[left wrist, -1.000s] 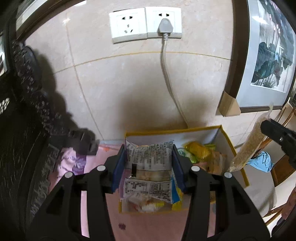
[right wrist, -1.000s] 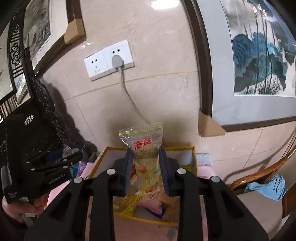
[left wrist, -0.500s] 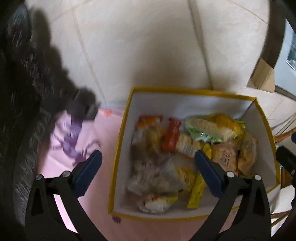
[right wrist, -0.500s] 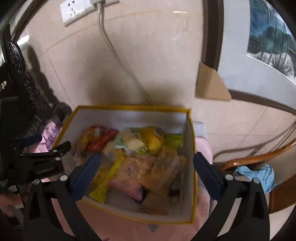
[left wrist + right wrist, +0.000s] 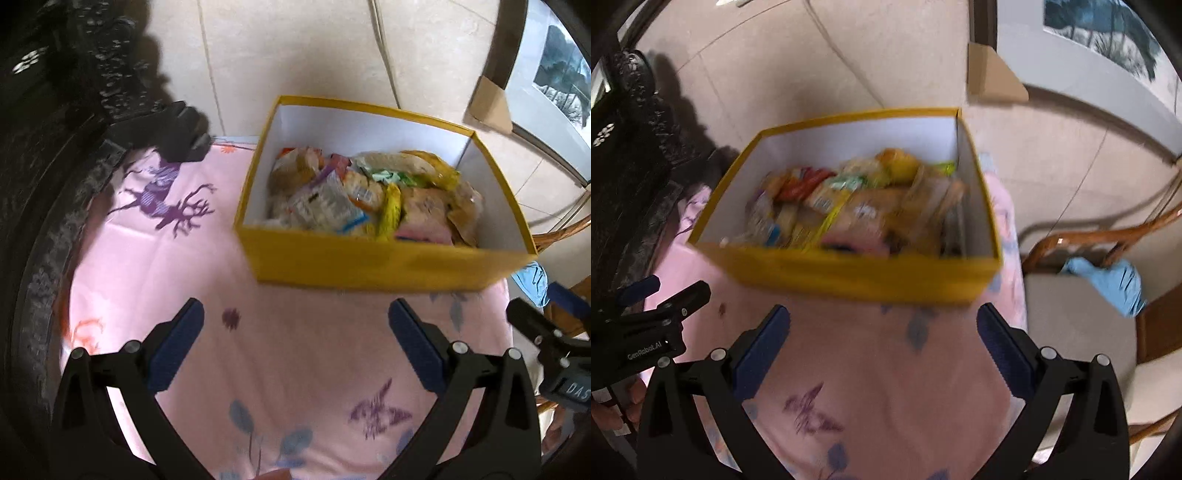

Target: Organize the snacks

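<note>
A yellow box (image 5: 369,264) with white inner walls stands on a pink printed tablecloth (image 5: 295,350) and holds several snack packets (image 5: 354,195). The same box (image 5: 849,273) and its snack packets (image 5: 857,206) appear blurred in the right wrist view. My left gripper (image 5: 295,325) hangs open over the bare cloth in front of the box, with nothing between its blue pads. My right gripper (image 5: 882,328) is open too, above the cloth before the box's near wall. Each gripper shows at the edge of the other's view.
A tiled wall rises right behind the box. Dark carved furniture (image 5: 44,147) borders the table on the left. A wooden chair (image 5: 1108,240) with a blue cloth (image 5: 1115,280) on it stands to the right. A framed picture (image 5: 1108,55) hangs at the upper right.
Both grippers held a snack packet a second ago, let go over the box, and now stand wide open. Both have come down and back, so the box sits farther ahead.
</note>
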{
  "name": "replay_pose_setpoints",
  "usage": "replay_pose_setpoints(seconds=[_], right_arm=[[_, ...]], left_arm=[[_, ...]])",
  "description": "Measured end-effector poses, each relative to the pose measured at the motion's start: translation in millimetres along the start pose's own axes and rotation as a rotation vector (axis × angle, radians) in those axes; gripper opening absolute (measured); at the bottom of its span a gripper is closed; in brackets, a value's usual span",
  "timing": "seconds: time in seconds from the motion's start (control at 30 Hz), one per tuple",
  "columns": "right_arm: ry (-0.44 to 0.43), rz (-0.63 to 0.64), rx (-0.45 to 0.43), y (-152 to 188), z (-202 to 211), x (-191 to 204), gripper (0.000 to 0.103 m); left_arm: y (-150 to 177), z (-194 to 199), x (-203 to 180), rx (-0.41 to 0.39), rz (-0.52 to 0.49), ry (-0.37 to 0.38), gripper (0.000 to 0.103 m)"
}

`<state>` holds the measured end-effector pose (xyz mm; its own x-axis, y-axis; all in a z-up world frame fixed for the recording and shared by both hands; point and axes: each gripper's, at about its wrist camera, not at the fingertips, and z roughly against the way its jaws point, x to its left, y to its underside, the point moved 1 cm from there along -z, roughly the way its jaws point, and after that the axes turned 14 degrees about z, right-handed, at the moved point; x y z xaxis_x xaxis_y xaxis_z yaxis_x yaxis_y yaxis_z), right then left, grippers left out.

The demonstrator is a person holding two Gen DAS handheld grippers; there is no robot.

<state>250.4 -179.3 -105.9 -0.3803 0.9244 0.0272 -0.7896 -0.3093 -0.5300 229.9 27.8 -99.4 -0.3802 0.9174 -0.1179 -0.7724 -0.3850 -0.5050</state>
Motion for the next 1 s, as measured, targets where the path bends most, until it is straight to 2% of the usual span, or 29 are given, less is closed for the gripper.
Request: replay_pose_setpoints(seconds=[0.2,0.37,0.5,0.63,0.83,0.9,1.0], right_arm=[[-0.009,-0.018,-0.003,34,31,11,0.102],[0.016,-0.041,-0.041,58,76,13,0.102],[0.067,-0.016,-0.114,67,121,23,0.102],[0.144,0.037,-0.199,78,163,34,0.102],[0.208,0.027,-0.248,100,206,46,0.102],[0.232,0.003,-0.270,111,222,50,0.102],[0.269,-0.038,-0.290,131,246,64,0.102]], left_arm=[[31,41,17,0.001,0.059,0.022,0.101],[57,80,21,-0.026,0.045,0.026,0.101],[73,121,22,-0.085,0.036,0.068,0.101],[90,161,16,-0.174,-0.004,0.063,0.101],[110,215,13,-0.256,-0.050,0.129,0.101],[121,237,15,-0.302,-0.077,0.138,0.101],[140,270,24,-0.352,-0.136,0.189,0.101]])
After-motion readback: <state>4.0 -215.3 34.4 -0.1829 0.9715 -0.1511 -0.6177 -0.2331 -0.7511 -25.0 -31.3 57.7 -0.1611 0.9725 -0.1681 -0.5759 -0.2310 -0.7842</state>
